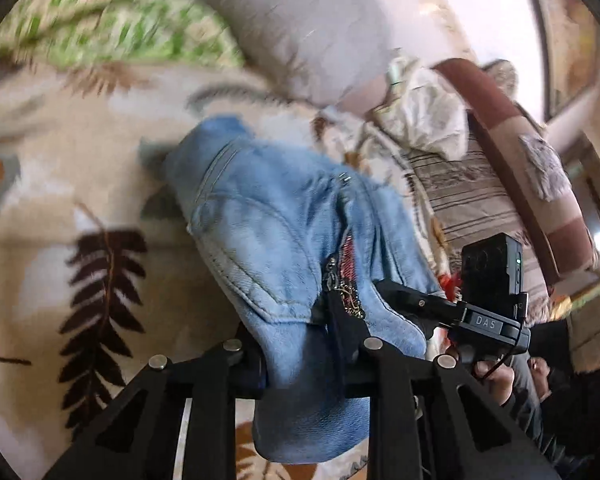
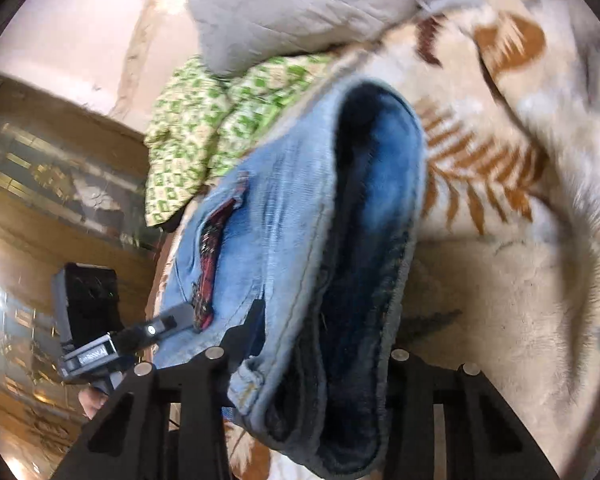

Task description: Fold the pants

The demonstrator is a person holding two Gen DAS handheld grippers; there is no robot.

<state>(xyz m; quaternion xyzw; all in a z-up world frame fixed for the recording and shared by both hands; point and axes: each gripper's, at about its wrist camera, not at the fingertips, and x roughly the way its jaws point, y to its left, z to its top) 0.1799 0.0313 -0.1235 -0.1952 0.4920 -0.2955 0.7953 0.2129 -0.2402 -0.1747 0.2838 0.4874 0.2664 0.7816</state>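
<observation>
Light blue denim pants with a red embroidered patch hang bunched above a cream bedspread with leaf prints. My left gripper is shut on the pants near the patch; the cloth drapes over its fingers and hides the tips. My right gripper is shut on the waistband, and the dark inside of the pants opens toward the camera. Each gripper shows in the other's view: the right one beside the pants in the left wrist view, the left one in the right wrist view.
A grey pillow and a green-and-white patterned cloth lie at the head of the bed. A striped cushion and crumpled cloth sit at the right. A wooden cabinet stands beyond the bed.
</observation>
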